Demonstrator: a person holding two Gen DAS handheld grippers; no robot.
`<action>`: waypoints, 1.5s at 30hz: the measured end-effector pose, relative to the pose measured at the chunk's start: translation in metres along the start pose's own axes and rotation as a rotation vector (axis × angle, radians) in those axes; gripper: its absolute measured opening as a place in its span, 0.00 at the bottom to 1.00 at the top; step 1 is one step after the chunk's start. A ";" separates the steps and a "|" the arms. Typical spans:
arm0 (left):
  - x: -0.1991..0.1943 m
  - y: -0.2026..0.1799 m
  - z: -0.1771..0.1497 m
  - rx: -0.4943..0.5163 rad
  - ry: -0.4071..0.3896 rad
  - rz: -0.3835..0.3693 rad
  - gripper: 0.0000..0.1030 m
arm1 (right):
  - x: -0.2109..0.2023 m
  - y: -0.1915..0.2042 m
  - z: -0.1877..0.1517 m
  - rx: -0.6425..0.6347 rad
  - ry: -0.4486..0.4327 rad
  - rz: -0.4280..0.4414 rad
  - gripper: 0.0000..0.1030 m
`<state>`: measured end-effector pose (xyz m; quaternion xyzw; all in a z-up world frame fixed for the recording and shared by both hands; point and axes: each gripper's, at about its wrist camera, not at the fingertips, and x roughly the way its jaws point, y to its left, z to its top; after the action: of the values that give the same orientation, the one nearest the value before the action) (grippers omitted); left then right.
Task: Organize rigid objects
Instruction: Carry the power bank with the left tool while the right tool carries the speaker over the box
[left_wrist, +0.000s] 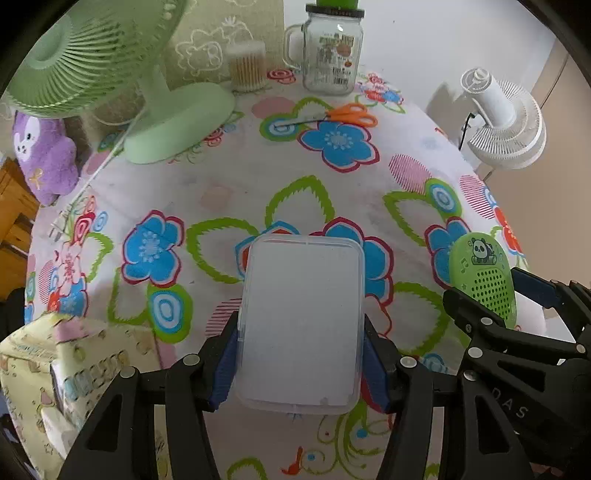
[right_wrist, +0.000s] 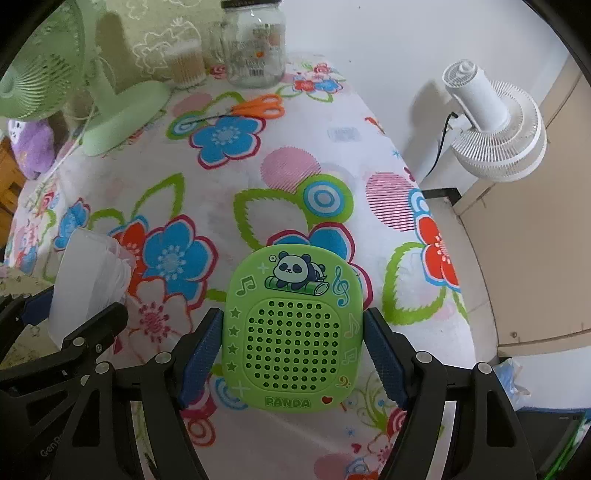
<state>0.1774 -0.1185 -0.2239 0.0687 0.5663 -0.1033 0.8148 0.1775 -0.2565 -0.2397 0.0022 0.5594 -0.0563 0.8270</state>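
Note:
A translucent plastic box (left_wrist: 303, 288) with a flat lid sits between the blue pads of my left gripper (left_wrist: 301, 332), which is shut on its long sides just above the floral tablecloth (left_wrist: 258, 177). My right gripper (right_wrist: 293, 314) is shut on a green panda speaker (right_wrist: 295, 332), its pads against the speaker's left and right edges. In the left wrist view the speaker (left_wrist: 480, 273) shows at the right, held edge-on. The box (right_wrist: 88, 273) appears at the left of the right wrist view.
At the back of the table stand a green desk fan (left_wrist: 92, 55), a tub of cotton swabs (left_wrist: 247, 66) and a glass handled jar (left_wrist: 328, 51). Orange scissors (left_wrist: 347, 112) lie near the jar. A purple plush (left_wrist: 44, 155) is far left, a white fan (left_wrist: 506, 122) beyond the right edge, and a yellow patterned pack (left_wrist: 55, 369) near left.

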 end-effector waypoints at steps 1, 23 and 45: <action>-0.003 -0.003 0.000 -0.002 -0.005 0.003 0.59 | -0.004 0.000 -0.001 -0.002 -0.005 0.000 0.75; -0.074 0.001 -0.022 -0.044 -0.084 0.029 0.59 | -0.082 0.012 -0.019 -0.037 -0.093 -0.001 0.75; -0.130 0.014 -0.044 -0.065 -0.154 0.013 0.59 | -0.144 0.028 -0.039 -0.025 -0.173 -0.001 0.75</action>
<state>0.0969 -0.0832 -0.1176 0.0376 0.5047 -0.0845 0.8584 0.0912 -0.2134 -0.1221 -0.0133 0.4867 -0.0499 0.8720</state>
